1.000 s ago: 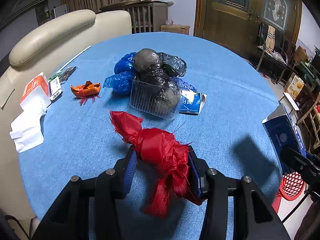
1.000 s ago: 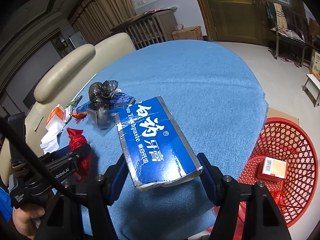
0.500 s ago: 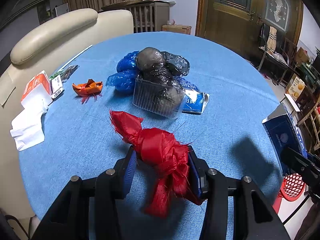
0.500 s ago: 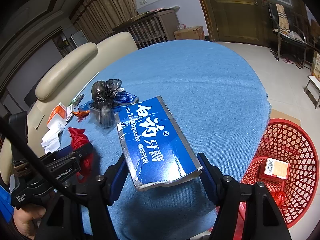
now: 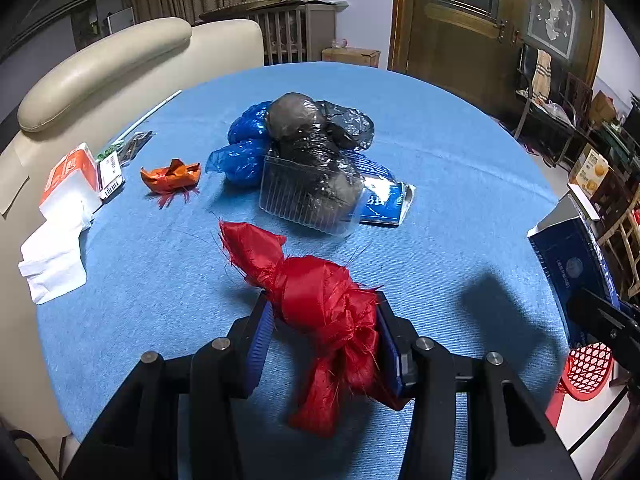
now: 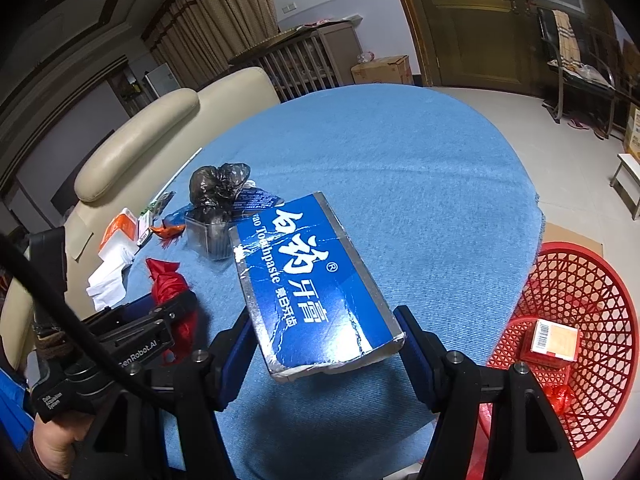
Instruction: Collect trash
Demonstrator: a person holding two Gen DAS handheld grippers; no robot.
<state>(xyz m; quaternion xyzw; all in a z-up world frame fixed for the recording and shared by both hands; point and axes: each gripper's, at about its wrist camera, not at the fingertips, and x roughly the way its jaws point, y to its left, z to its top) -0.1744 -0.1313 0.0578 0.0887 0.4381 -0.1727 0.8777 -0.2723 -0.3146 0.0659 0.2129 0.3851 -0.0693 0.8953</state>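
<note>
Landmark: clear plastic tray [image 5: 308, 196] on blue counter [image 5: 460, 184].

- Far left of tray: white tissues [image 5: 52, 256], orange-white pack [image 5: 68, 172].
- Left of tray: orange wrapper [image 5: 170, 176].
- Behind tray: blue bag [image 5: 244, 148], black bag [image 5: 316, 128] pressed against it.
- Nearer than tray: red bag [image 5: 316, 300] clenched in left tool [image 5: 324, 332].
- Right of tray: toothpaste box [image 6: 312, 284] gripped by right tool [image 6: 324, 344], raised above counter.
- Far right, off counter edge: red basket [image 6: 600, 280] seen on floor, small carton [image 6: 554, 340] inside.

Bag pile [image 5: 304, 148] mid-table [image 5: 460, 168]; rt side free
</note>
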